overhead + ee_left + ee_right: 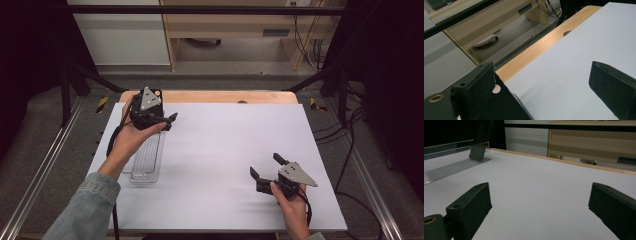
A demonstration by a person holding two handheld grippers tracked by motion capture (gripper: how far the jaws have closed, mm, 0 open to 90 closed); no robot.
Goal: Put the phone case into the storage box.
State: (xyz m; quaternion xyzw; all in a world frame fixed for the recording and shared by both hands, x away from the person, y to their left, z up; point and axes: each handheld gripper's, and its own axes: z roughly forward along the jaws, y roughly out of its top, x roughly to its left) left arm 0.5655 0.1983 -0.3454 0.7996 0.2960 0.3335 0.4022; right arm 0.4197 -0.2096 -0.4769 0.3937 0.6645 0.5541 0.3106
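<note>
The clear plastic tray (146, 159) lies flat on the white table (225, 150). The left gripper (167, 121) hovers over the tray's far end, wide open and empty. The right gripper (265, 167), well right of the tray, is wide open and empty too. To grab well, lower the left one slowly and pinch the tray's rim.

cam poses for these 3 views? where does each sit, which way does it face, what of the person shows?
High view: fixed above the person's side, looking forward and down on the white table; both forearms show, with the left hand-held gripper over the clear tray and the right hand-held gripper.
Left gripper view: rides the left hand-held gripper, facing the table's far wooden edge; open jaws show.
Right gripper view: rides the right hand-held gripper, low, facing across the table; open jaws show.
Shared: right gripper and high views both show the clear tray.
</note>
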